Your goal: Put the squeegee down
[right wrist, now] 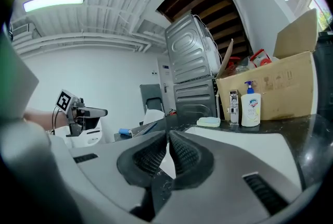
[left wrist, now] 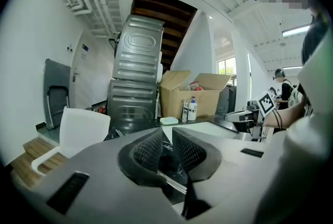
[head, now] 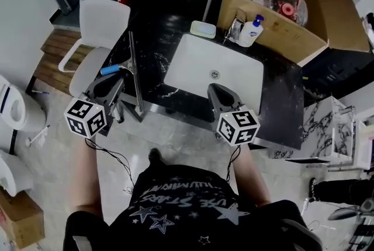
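Observation:
The squeegee (head: 135, 76) lies flat on the black counter (head: 158, 39), left of the sink, its blue handle (head: 110, 70) pointing left. No gripper holds it. My left gripper (head: 117, 82) hovers just in front of the handle, and its jaws stand nearly together with a narrow gap and nothing between them (left wrist: 165, 132). My right gripper (head: 215, 89) hangs over the sink's near edge, its pads touching at the tips and empty (right wrist: 167, 137). In the right gripper view the squeegee (right wrist: 136, 129) shows far off to the left.
A white sink basin (head: 234, 77) fills the counter's middle. Behind it stand a tap (head: 235, 28), a soap bottle (head: 251, 31) and a pale soap dish (head: 203, 28). An open cardboard box (head: 315, 22) sits at the back right. A white chair (head: 96, 34) stands left of the counter.

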A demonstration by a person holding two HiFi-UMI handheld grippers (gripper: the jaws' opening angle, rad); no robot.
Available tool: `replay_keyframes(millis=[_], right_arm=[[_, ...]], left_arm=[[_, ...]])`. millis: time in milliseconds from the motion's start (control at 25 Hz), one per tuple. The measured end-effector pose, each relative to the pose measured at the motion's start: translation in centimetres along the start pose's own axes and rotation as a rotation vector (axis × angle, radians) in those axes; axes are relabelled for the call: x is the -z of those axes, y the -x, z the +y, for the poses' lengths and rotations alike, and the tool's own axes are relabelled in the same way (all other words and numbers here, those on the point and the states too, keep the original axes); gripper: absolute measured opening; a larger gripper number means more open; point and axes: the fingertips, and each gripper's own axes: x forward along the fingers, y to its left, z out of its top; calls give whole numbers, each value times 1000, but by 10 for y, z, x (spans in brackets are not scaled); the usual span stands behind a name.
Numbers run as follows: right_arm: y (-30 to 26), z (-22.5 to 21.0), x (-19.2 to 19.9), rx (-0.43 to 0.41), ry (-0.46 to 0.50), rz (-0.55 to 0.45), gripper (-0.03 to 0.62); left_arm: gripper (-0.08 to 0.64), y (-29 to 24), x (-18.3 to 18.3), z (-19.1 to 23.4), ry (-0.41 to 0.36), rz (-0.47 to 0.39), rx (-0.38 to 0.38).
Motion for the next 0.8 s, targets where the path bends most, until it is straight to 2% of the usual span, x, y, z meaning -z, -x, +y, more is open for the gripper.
replay_keyframes(millis=[160, 440, 640, 800], right_arm=[[19, 0, 4, -31, 12, 4, 52], [45, 10, 16, -107, 22, 4, 52], [69, 17, 28, -153, 31, 9, 52], [90, 15, 39, -166, 29, 10, 51]], left_arm=[[27, 13, -4, -30, 5, -42, -41], [20, 31, 12, -90, -32, -22, -91], [19, 49, 29, -136, 37, -35, -110], [18, 64, 38, -168, 44, -60, -144]])
